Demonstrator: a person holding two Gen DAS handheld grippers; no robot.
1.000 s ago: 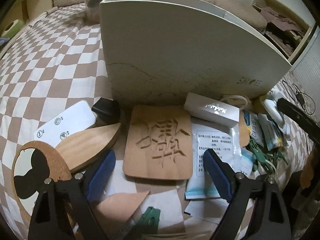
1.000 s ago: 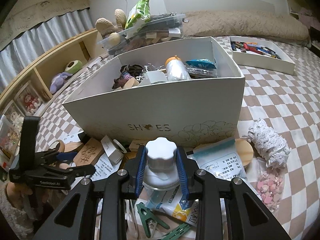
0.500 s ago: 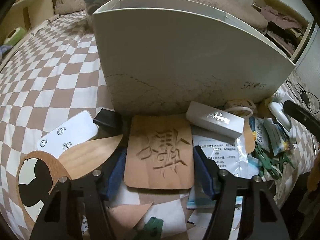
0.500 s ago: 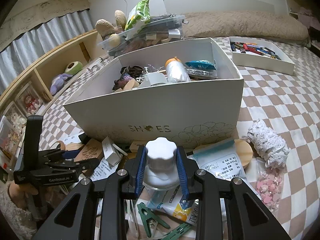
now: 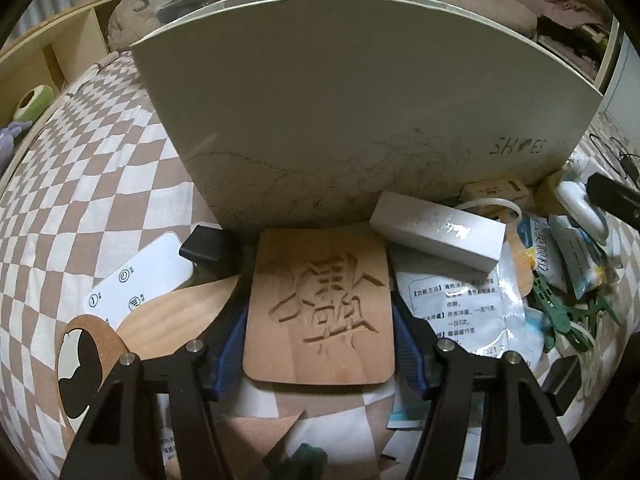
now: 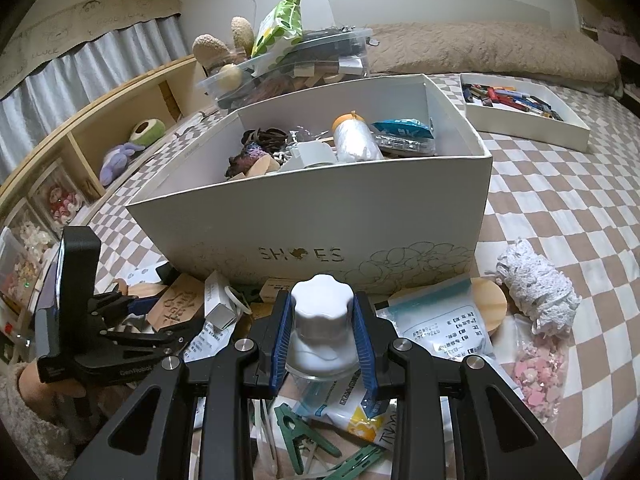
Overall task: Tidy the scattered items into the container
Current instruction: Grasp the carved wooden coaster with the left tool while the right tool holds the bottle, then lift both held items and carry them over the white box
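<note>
My left tongs (image 5: 319, 346) squeeze the wood tile (image 5: 320, 306) lying by the box (image 6: 320, 216). My right tongs (image 6: 323, 338) clamp a white bottle (image 6: 322, 330). The flat tile might slip out.

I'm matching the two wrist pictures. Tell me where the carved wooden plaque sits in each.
Left wrist: carved wooden plaque at centre bottom, gripped between the left tool's pads.
Right wrist: lower left, tilted, beside the left tool, partly hidden.
Shared landmark: the white SHOES box just behind it.
</note>
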